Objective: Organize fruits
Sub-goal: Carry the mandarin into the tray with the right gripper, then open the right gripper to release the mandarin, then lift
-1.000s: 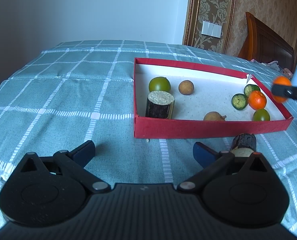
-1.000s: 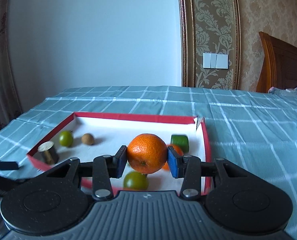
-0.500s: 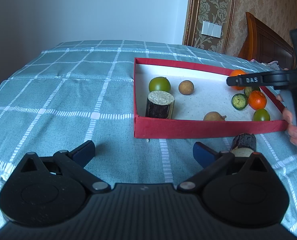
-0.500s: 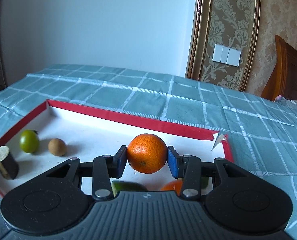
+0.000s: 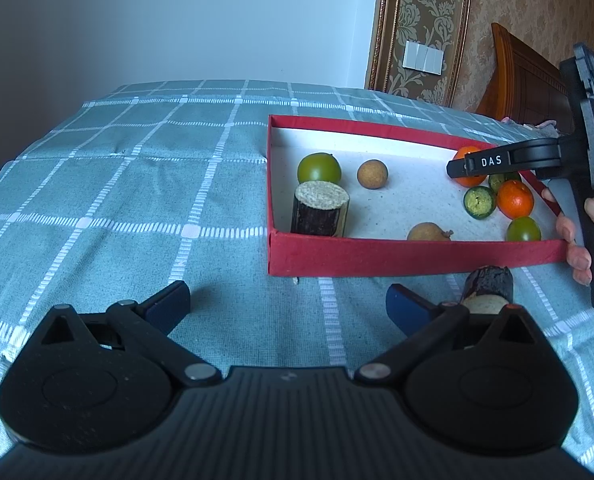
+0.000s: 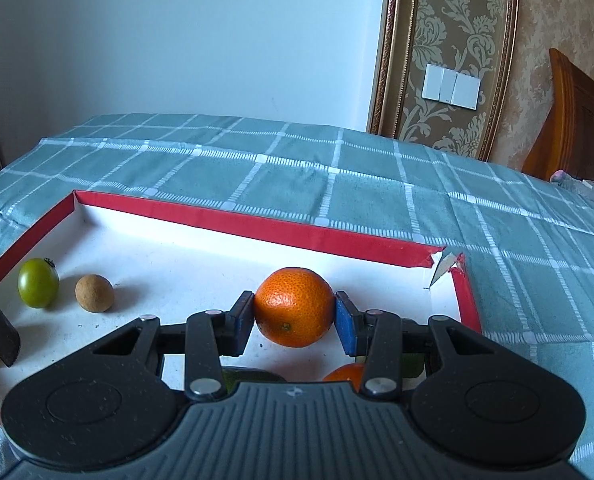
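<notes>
My right gripper is shut on an orange mandarin, low over the white floor of the red box near its torn far right corner. In the left wrist view that gripper reaches in from the right with the mandarin half hidden behind its finger. In the box lie a green tomato, two brown longans, a sugarcane piece, a second mandarin and small green fruits. My left gripper is open over the cloth, holding nothing.
Another sugarcane piece lies on the checked green cloth outside the box, beside my left gripper's right finger. A person's hand holds the right gripper at the box's right end. A wooden headboard stands behind.
The right gripper carried the mandarin in from the right, over the box's right end, and dropped a little toward its floor. The left gripper has not moved.
</notes>
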`<state>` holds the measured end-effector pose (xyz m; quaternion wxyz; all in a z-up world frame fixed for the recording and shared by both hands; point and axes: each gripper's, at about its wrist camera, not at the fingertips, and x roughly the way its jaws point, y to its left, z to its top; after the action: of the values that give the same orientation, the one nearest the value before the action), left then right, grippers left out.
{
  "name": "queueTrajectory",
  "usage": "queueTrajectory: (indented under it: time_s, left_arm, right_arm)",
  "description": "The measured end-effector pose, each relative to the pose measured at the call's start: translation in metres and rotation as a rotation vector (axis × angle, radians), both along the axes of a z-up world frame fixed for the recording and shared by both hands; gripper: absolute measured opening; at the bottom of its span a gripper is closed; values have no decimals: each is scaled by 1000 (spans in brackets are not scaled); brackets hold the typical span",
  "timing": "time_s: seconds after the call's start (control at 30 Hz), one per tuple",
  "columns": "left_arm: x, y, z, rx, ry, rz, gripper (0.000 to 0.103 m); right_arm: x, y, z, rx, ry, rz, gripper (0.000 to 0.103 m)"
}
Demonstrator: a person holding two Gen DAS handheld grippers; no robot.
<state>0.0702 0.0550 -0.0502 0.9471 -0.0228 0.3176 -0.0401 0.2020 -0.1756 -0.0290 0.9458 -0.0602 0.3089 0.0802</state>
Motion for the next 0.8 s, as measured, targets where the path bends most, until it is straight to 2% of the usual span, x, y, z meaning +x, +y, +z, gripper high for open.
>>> queueTrajectory:
  time_s: [0.53,0.57,0.6,0.67,0.8]
  left_arm:
    - [0,0,-1,4,1,0,103]
    - [0,0,-1,4,1,0,103]
    - [0,0,-1,4,1,0,103]
    - [0,0,-1,3,1,0,103]
    - [0,0,-1,4,1,0,103]
  right_arm:
    - [0,1,1,-10,3,2,42]
    - [0,0,1,-6,7,1,44]
    - [0,-1,1,-7,13,-1,52]
    - [-2,-2,1,-8,12,5,61]
    - [-8,-4,5,2,1,-1,63]
